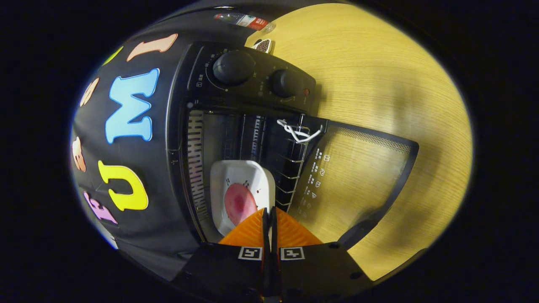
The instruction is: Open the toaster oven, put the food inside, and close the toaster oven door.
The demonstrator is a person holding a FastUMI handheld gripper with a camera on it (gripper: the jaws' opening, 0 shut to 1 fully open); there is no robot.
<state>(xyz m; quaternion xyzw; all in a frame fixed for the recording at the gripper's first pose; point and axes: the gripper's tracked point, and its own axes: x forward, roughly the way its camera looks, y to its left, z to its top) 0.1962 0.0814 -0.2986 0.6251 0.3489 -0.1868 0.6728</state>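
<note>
White and square-cornered, the dish (242, 179) sits inside the toaster oven (219, 139), on the wire rack (286, 164) in the oven's open cavity. A round piece of pinkish-red food (239, 203) lies in the dish, with a few small dark specks on the white surface around it. The near edge of the dish runs under the fingertips, so whether it touches them is hard to tell.

The gripper (269, 216) is pointed straight at the dish, its two fingers drawn together with only a thin slit between them. Nothing is visible between the fingers, and their tips lie just at the near rim of the dish, overlapping the food's edge in this view. Two small square markers show on the gripper's body behind the fingers.

The oven door (362, 176) hangs fully open, swung out flat over the wooden table (379, 75); wood grain shows through its glass pane, and a column of small white symbols is printed along the pane near the hinge. A dark handle runs along the door's far edge. A white cord (300, 132) is looped around the rack's front wires near the hinge. Ribbed slots line the cavity wall beside the dish.

Two round black knobs (233, 66) sit on the control panel, with a small red light next to the second one. Beyond the oven, a plastic bottle (242, 19) lies on the table's far edge, and a small dark oval object rests near it
</note>
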